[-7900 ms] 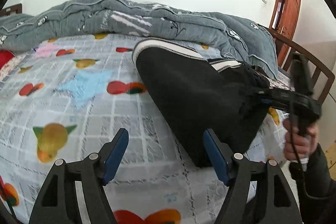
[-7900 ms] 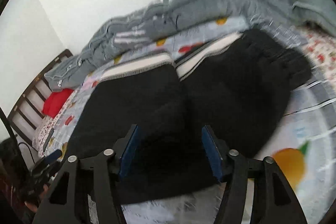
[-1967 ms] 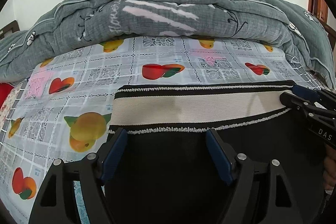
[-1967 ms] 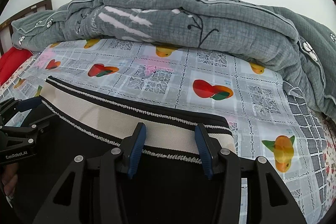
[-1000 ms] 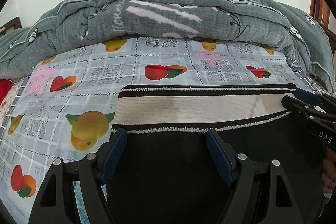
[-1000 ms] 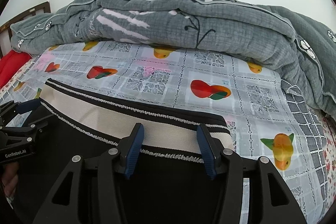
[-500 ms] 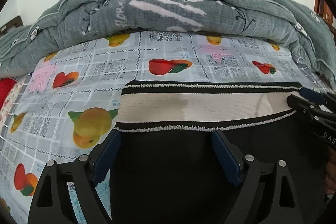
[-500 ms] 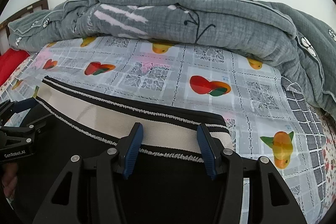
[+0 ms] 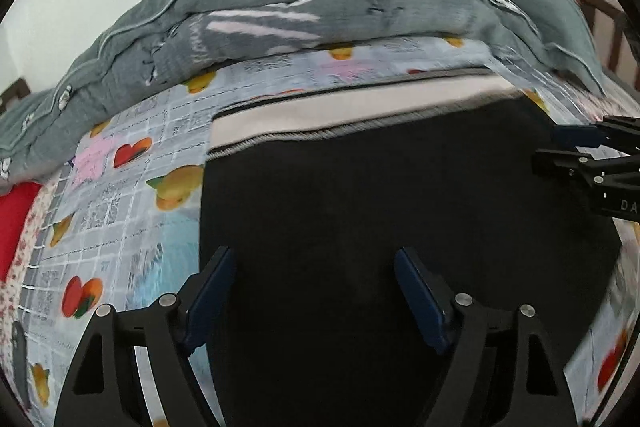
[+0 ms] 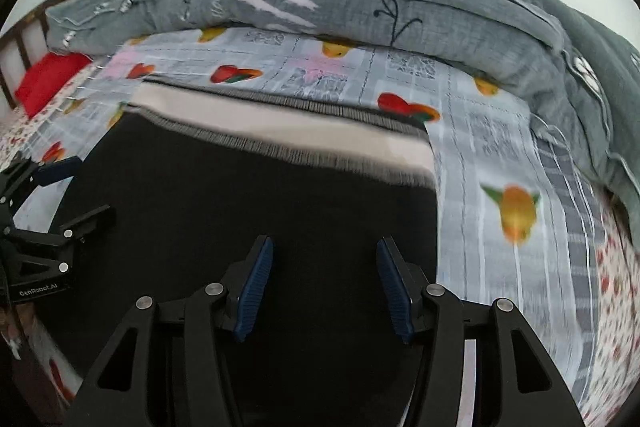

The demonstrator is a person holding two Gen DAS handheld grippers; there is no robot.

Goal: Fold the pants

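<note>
The left claw (image 9: 310, 291) hangs over the black pants (image 9: 384, 195), its blue pads apart and closing, gripping nothing. The right claw (image 10: 322, 285) is likewise spread above the cloth, holding nothing. The pants lie flat on the bed, their cream waistband (image 10: 280, 123) on the far side. Under them is a grey sheet (image 10: 500, 147) printed with fruit and hearts. A bunched grey quilt (image 10: 360, 7) lies beyond, with a red pillow (image 10: 50, 79) at the left.

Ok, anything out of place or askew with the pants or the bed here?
Nothing stands out. The black pants lie flat on the fruit-print sheet, cream waistband straight and unbunched. The grey quilt sits heaped along the far edge, clear of them. Both frames are motion-blurred, so fine creases cannot be judged.
</note>
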